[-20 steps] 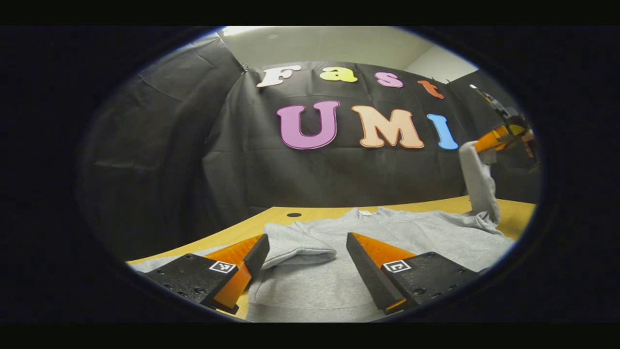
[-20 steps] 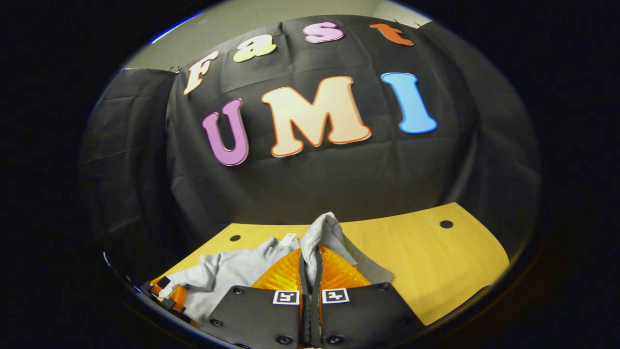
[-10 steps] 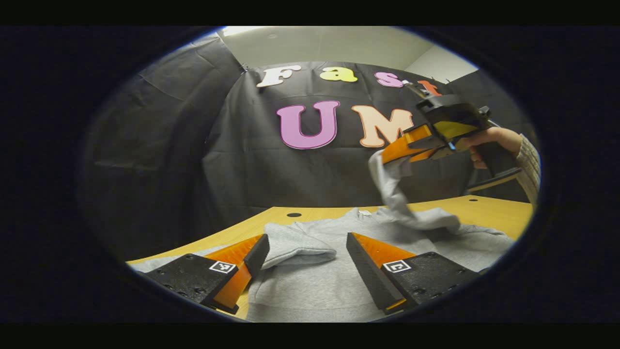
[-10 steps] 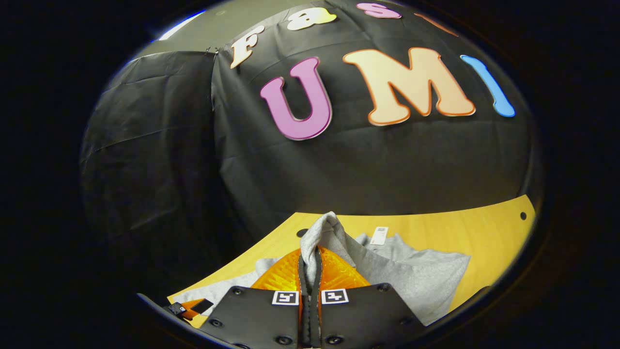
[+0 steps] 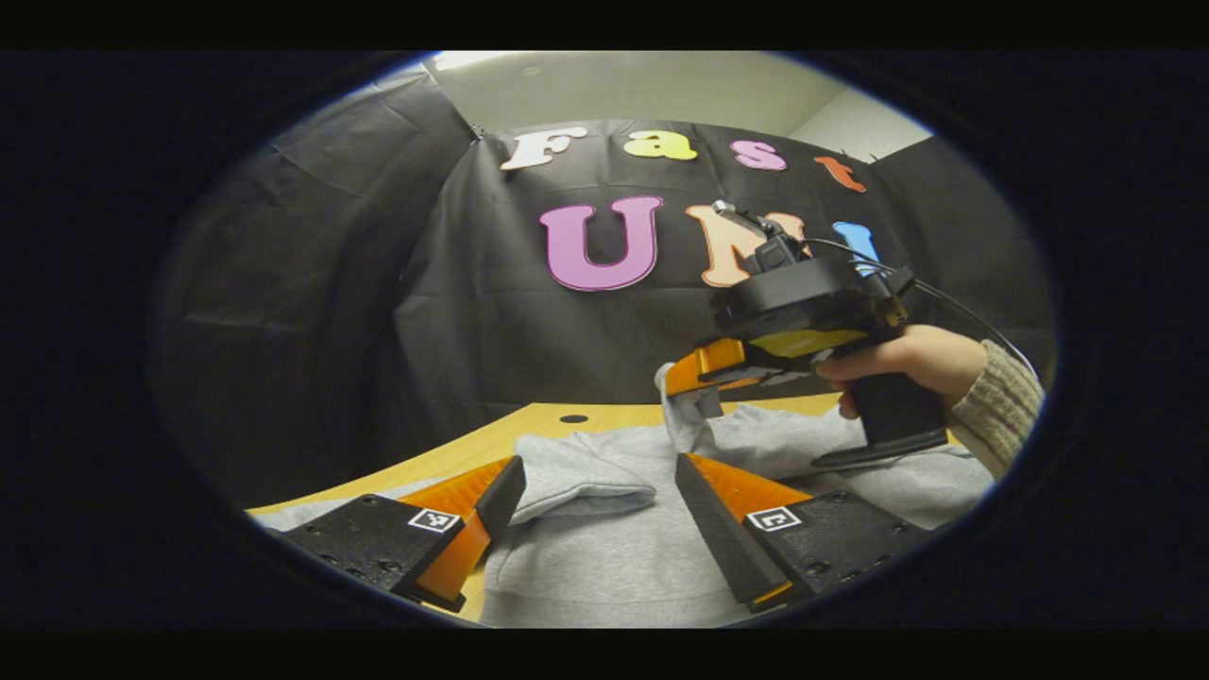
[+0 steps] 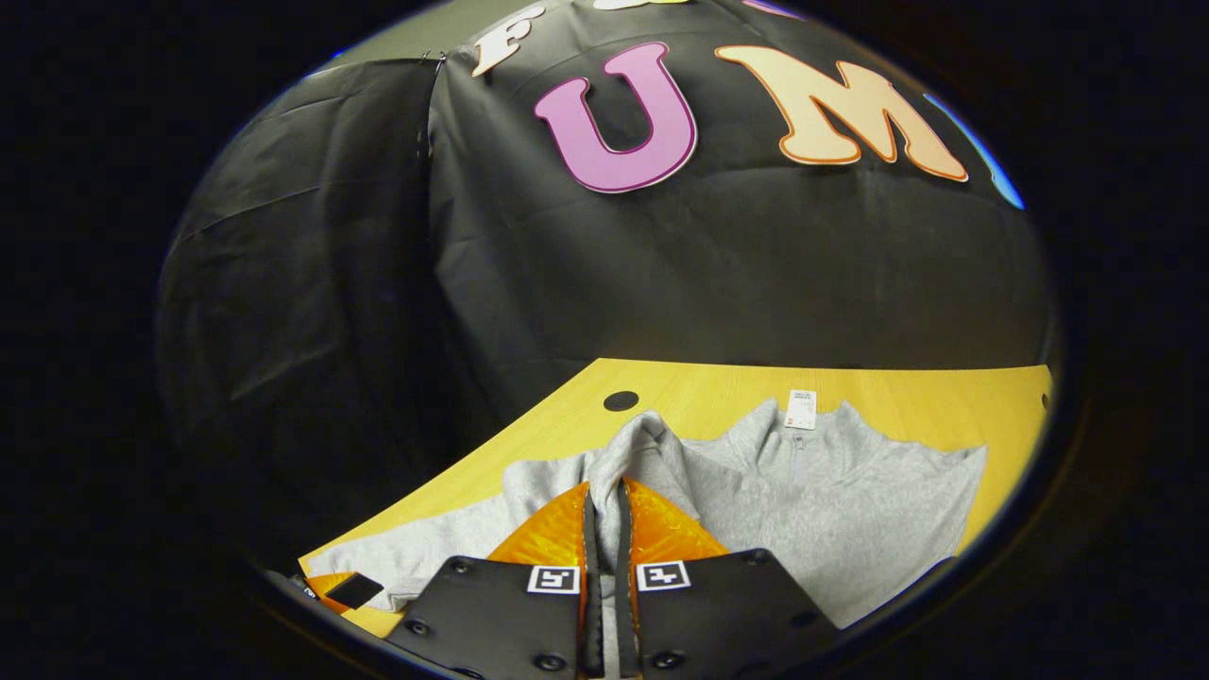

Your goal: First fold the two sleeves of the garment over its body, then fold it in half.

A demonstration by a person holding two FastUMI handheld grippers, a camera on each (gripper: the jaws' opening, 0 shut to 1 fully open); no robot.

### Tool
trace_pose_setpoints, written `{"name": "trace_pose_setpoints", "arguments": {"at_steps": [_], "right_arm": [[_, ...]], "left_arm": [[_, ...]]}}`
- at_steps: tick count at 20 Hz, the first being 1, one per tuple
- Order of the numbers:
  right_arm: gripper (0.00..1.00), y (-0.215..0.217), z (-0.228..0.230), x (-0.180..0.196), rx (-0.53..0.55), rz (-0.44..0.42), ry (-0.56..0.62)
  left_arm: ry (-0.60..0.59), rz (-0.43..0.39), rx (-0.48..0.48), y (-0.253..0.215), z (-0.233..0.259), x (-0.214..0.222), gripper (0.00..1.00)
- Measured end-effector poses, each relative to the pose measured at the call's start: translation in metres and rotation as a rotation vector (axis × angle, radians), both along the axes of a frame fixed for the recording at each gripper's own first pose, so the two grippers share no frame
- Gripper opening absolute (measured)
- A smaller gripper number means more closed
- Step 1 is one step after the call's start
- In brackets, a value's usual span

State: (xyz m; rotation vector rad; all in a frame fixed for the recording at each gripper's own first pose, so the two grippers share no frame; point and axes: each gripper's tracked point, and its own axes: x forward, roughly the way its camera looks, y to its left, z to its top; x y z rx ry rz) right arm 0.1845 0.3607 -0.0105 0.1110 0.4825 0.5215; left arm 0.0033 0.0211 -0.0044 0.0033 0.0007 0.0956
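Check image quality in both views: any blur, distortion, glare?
Left gripper view: sharp, table edge bowed by fisheye, dim, no glare, right tongs crisp. Right gripper view: sharp, table brighter, its own tongs glossy with mild sheen, garment evenly lit.

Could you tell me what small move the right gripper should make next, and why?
Probably lower a little further and open: the right gripper is shut on the sleeve, already above the garment's body, beside the other folded sleeve.

Recording booth: black cloth wall, wooden table.
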Motion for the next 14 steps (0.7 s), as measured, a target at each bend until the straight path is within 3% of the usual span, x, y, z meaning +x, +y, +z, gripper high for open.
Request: {"name": "trace_pose_setpoints", "arguments": {"at_steps": [1, 2, 3, 4, 5, 8, 14], "right_arm": [[0.07, 0.004, 0.000, -0.003, 0.012, 0.015, -0.002], [0.21, 0.010, 0.003, -0.010, 0.028, 0.029, -0.002], [0.21, 0.013, 0.011, -0.009, 0.037, 0.041, -0.009], [0.40, 0.018, 0.011, -0.010, 0.045, 0.054, -0.018], [0.41, 0.023, 0.014, -0.011, 0.059, 0.077, -0.027], [0.95, 0.022, 0.023, -0.019, 0.035, 0.103, -0.057], [0.98, -0.049, 0.060, -0.042, 0.016, 0.065, -0.169]], "left_arm": [[0.000, 0.000, 0.000, 0.000, 0.001, 0.000, 0.94], [0.000, 0.000, 0.000, 0.000, 0.000, 0.000, 0.94], [0.000, 0.000, 0.000, 0.000, 0.000, 0.000, 0.94], [0.000, 0.000, 0.000, 0.000, 0.000, -0.001, 0.94], [0.001, 0.001, 0.000, 0.001, 0.000, -0.001, 0.94], [0.001, 0.006, 0.001, 0.001, 0.000, 0.000, 0.94], [0.003, 0.028, 0.002, 0.003, -0.001, 0.000, 0.93]]}}
